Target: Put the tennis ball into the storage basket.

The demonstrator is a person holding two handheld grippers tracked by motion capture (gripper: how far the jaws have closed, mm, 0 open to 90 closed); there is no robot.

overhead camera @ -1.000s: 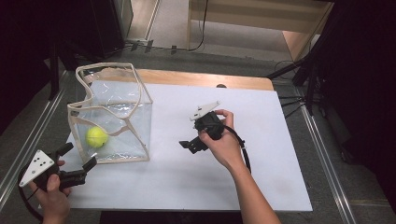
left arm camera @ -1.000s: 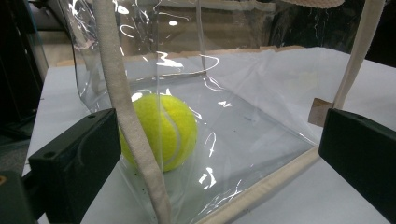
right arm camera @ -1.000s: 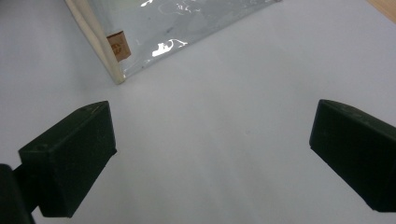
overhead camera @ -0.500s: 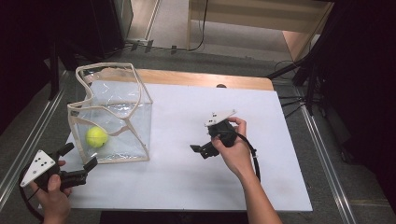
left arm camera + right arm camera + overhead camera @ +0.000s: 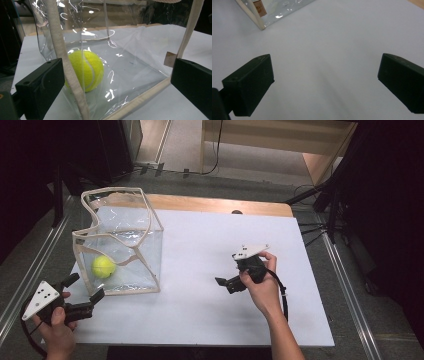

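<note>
A clear plastic bag (image 5: 142, 251) with beige trim stands open-topped at the table's left. A yellow tennis ball (image 5: 103, 266) lies inside it on the bottom. My left gripper (image 5: 86, 287) is open, low at the table's front left corner, its jaws just short of the bag's near side. In the left gripper view the ball (image 5: 86, 70) sits behind the bag's wall and a beige strap (image 5: 62, 57), between my open left gripper (image 5: 117, 75). My right gripper (image 5: 226, 270) hovers open over the bare tabletop, right of the bag; in its own view the right gripper (image 5: 325, 80) holds nothing.
The white tabletop (image 5: 200, 245) has a wooden strip along its far edge. Metal rails run down both sides of the table. The bag's lower corner (image 5: 259, 15) shows at the upper left of the right gripper view. Cables and stand legs lie on the floor at the right.
My right gripper has drawn back to the right and toward the person, away from the bag, still open. The left gripper, the bag and the ball have stayed put.
</note>
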